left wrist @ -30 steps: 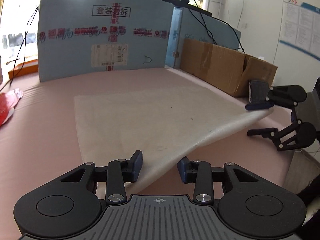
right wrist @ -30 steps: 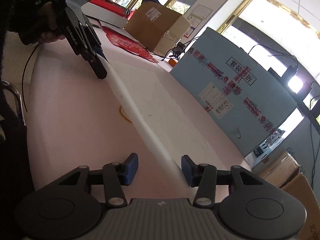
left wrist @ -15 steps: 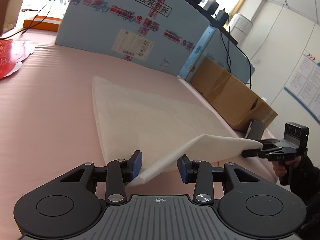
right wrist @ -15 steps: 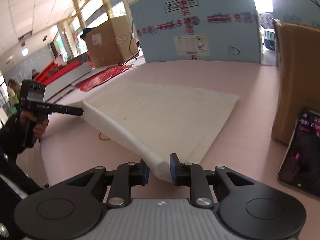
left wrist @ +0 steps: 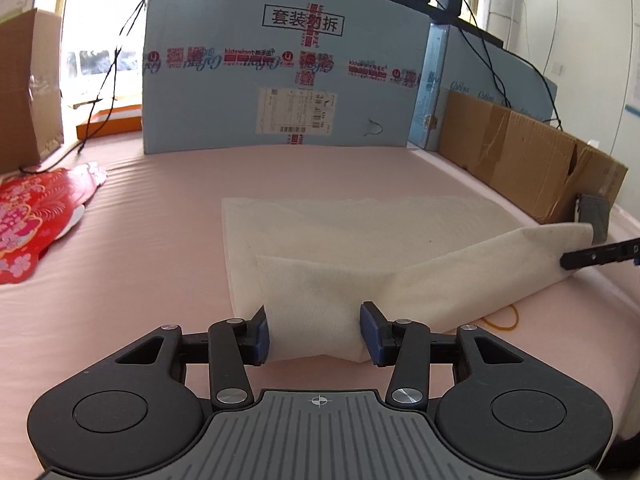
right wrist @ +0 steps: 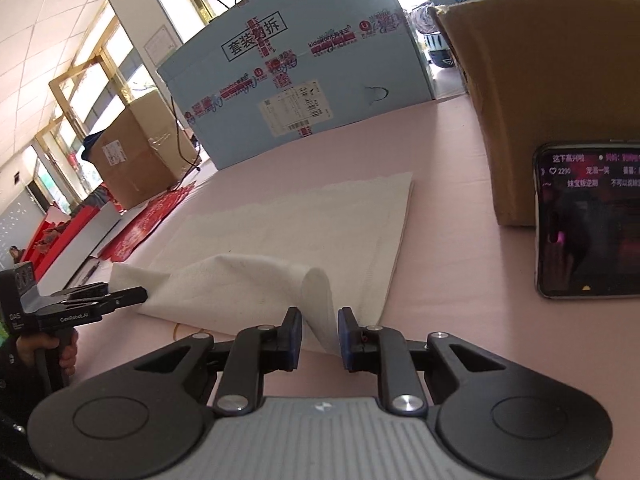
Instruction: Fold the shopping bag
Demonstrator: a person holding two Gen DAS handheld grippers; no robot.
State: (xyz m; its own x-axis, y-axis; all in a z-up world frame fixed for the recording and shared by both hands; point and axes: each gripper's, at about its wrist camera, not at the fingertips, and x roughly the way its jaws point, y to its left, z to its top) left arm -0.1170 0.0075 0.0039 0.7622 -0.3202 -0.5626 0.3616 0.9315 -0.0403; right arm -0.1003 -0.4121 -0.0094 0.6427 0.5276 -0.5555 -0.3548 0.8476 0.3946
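The white shopping bag (left wrist: pixel 360 224) lies flat on the pink table (left wrist: pixel 140 280), and its near edge is lifted into a loose flap (left wrist: pixel 460 272). My left gripper (left wrist: pixel 314 334) has its fingers well apart, with a thick fold of the bag filling the gap between the pads. In the right wrist view the bag (right wrist: pixel 300 220) has its right end pinched in my right gripper (right wrist: pixel 319 332), which is shut on it. My left gripper (right wrist: pixel 136 294) shows there at the flap's far left corner. The left wrist view shows my right gripper (left wrist: pixel 572 258) at the flap's right corner.
A tall blue carton (left wrist: pixel 280 80) walls the back and a brown cardboard box (left wrist: pixel 520 148) lines the right side. A lit phone (right wrist: pixel 588 220) leans against it. Red paper decorations (left wrist: pixel 28 220) lie at the left. A yellow rubber band (left wrist: pixel 500 322) lies under the flap.
My right gripper shut on the bag's edge and lifted it. The near edge now curls over the flat part as a flap. My left fingers stand slightly wider apart.
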